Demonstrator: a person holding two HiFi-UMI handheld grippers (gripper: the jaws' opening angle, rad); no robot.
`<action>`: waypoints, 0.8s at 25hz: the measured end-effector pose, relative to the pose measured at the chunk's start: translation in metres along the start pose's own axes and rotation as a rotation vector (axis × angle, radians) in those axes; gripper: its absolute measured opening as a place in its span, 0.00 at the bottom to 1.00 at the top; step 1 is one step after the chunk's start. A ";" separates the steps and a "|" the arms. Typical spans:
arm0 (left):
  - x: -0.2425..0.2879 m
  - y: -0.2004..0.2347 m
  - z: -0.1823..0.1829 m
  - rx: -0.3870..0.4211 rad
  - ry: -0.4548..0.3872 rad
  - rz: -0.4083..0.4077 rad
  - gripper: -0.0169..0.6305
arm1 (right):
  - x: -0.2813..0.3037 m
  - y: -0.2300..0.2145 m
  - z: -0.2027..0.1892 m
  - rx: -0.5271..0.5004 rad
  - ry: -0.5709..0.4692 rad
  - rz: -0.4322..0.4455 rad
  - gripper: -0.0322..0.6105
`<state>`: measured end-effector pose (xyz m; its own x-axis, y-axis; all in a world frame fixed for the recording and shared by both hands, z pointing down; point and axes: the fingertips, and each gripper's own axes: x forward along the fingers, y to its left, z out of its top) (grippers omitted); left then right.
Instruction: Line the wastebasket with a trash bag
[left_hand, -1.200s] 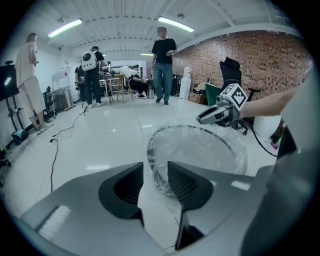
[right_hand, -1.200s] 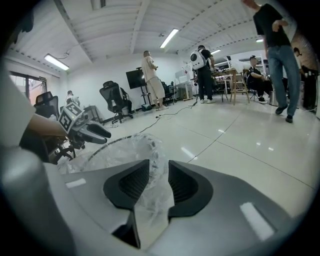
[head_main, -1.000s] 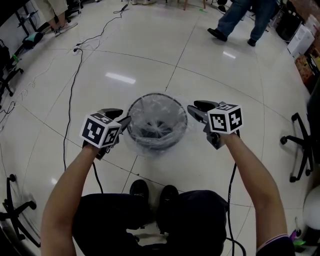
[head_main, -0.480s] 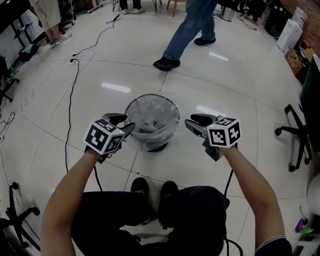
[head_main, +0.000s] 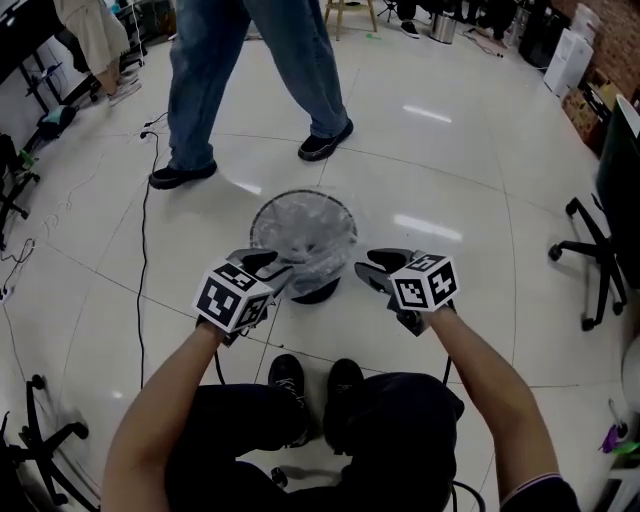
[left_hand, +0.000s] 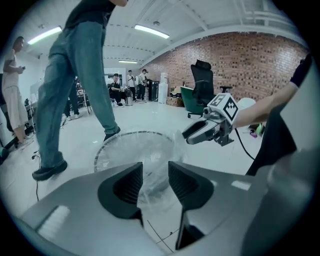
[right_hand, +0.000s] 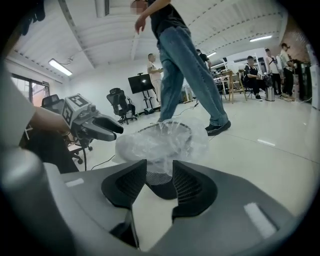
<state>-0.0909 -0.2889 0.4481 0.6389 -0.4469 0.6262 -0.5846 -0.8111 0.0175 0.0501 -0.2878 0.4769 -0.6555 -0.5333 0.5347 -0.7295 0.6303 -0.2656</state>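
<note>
The round mesh wastebasket (head_main: 303, 232) stands on the floor in front of my feet, with a clear trash bag (head_main: 318, 264) in it and folded out over its rim. My left gripper (head_main: 272, 265) hovers at the basket's near left side, jaws apart, the bag's film (left_hand: 150, 155) showing beyond the gap. My right gripper (head_main: 372, 268) is at the near right side, a little clear of the rim. Its jaws are opening with nothing between them. In the right gripper view the bagged basket (right_hand: 160, 140) lies past the jaws' gap (right_hand: 159, 182).
A person in jeans (head_main: 250, 80) walks just behind the basket. A black cable (head_main: 142, 230) runs along the floor at the left. Office chairs stand at the right (head_main: 592, 250) and lower left (head_main: 40, 440). My shoes (head_main: 310, 378) are just before the basket.
Both grippers have drawn back from the basket's rim toward me and closer together. The person in jeans has walked from the far right to just behind the basket.
</note>
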 end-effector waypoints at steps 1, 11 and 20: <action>0.002 -0.003 -0.001 0.001 0.001 -0.006 0.27 | 0.004 0.000 -0.002 -0.006 0.003 -0.007 0.29; 0.016 -0.009 -0.014 -0.012 0.038 -0.030 0.27 | 0.015 -0.007 -0.020 -0.028 0.041 -0.009 0.05; 0.023 -0.009 -0.025 -0.013 0.072 -0.039 0.27 | 0.034 -0.013 -0.041 -0.012 0.085 0.016 0.05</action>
<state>-0.0829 -0.2826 0.4819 0.6241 -0.3862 0.6792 -0.5667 -0.8222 0.0533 0.0458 -0.2911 0.5313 -0.6476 -0.4740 0.5966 -0.7167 0.6449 -0.2655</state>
